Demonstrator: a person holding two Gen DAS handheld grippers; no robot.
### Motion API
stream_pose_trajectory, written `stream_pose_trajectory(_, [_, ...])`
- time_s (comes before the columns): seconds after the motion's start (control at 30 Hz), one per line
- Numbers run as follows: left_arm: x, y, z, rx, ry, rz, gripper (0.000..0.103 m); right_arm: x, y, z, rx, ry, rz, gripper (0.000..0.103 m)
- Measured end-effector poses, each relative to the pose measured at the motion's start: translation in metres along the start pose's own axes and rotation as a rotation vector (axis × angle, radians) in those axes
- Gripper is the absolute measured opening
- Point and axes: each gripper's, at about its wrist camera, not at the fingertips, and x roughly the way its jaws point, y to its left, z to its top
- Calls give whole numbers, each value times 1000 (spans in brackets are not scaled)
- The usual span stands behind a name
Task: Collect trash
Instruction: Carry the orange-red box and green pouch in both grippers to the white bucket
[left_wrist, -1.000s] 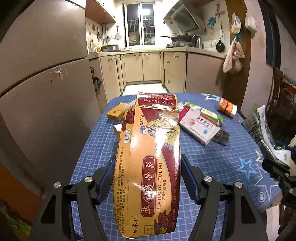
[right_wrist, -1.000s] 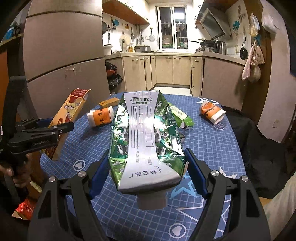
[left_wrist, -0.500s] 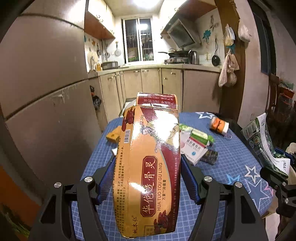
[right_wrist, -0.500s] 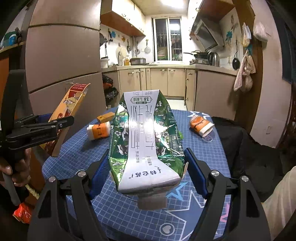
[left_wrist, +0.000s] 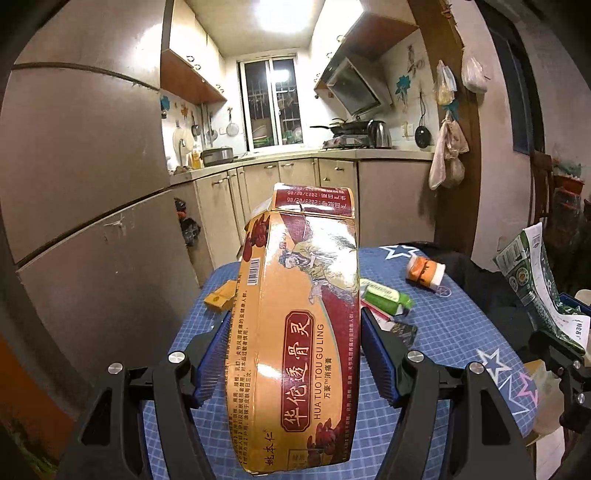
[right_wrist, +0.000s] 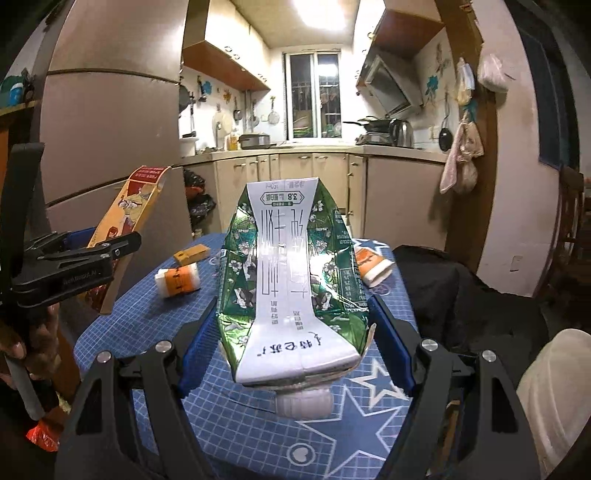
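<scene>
Box (left_wrist: 295, 332) is sitting clamped between the pads of the left gripper (left_wrist: 295, 350), long axis running straight out along the fingers, far end tipping up and away. Carton (right_wrist: 291, 291), flattened, green and white, is being held the same way in the right gripper (right_wrist: 295, 354), cap end nearest the camera, long axis forward. Both grippers are closed narrow on their loads and both loads are hanging above the table (left_wrist: 461, 332), not touching it.

Coming move, by my reading: carrying both pieces off to a bin. No bin is showing in either view, so which way it lies I cannot tell.

Count in hand: one box, one carton.

Still lying on the table, ahead of and below the grippers:
- one yellow pack (left_wrist: 220, 300), ahead-left of the left gripper
- one green pack (left_wrist: 386, 297), just right of the box
- one dark packet (left_wrist: 402, 332) near it
- two orange-and-white cartons, one (right_wrist: 179, 282) ahead-left of the right gripper, one (right_wrist: 373, 266) ahead-right of it

Five loose pieces, all nearer the far half of the table.
</scene>
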Motion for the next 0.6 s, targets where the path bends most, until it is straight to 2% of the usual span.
stream_pose_trajectory(0.2, [1, -23, 0, 20, -12, -41, 69, -10, -17, -2, 21, -8, -55, 74])
stream_pose_trajectory(0.6, [8, -96, 3, 108, -31, -188, 69, -32, -55, -9, 62, 0, -183, 74])
